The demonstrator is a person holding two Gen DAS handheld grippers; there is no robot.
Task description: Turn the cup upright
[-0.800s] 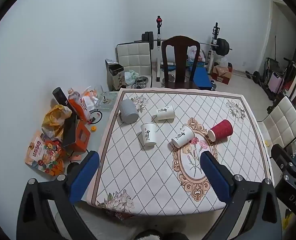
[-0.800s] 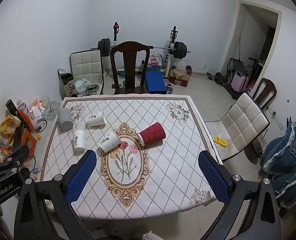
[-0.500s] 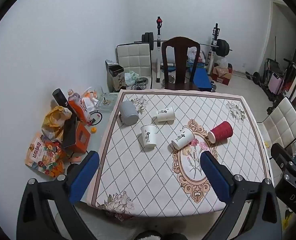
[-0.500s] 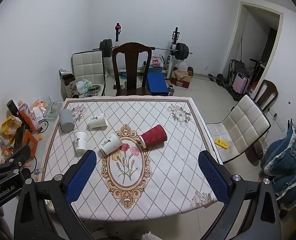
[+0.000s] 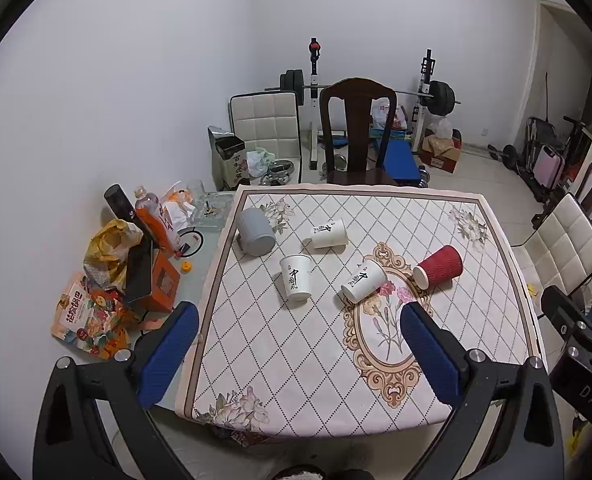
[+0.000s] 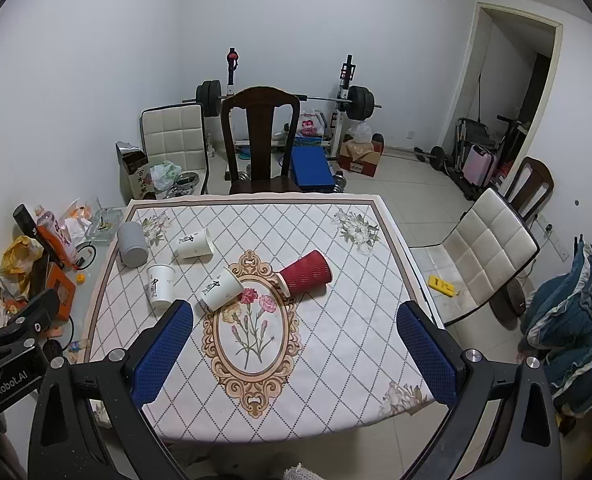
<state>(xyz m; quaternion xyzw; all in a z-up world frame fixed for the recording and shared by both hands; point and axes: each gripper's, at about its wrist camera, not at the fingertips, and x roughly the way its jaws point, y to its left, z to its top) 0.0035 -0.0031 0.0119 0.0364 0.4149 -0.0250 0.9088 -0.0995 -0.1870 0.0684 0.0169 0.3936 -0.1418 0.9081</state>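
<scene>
Several cups lie on their sides on the patterned table (image 5: 296, 360): a grey cup (image 5: 256, 232) (image 6: 132, 245) at the far left, three white paper cups with black writing (image 5: 329, 234) (image 5: 296, 277) (image 5: 363, 281) (image 6: 194, 243) (image 6: 161, 286) (image 6: 223, 288), and a red ribbed cup (image 5: 438, 267) (image 6: 306, 273) at the middle right. My left gripper (image 5: 296, 348) is open and empty, high above the table's near edge. My right gripper (image 6: 294, 342) is open and empty too, above the near middle of the table.
A dark wooden chair (image 5: 356, 128) stands at the table's far side. White padded chairs (image 6: 488, 248) stand at the right. Bottles, snack bags and boxes (image 5: 136, 264) crowd the glass top left of the cloth. A barbell rack (image 6: 288, 96) stands by the back wall.
Both grippers have drifted slightly back and up from the table; the cups have not moved. Both stay open.
</scene>
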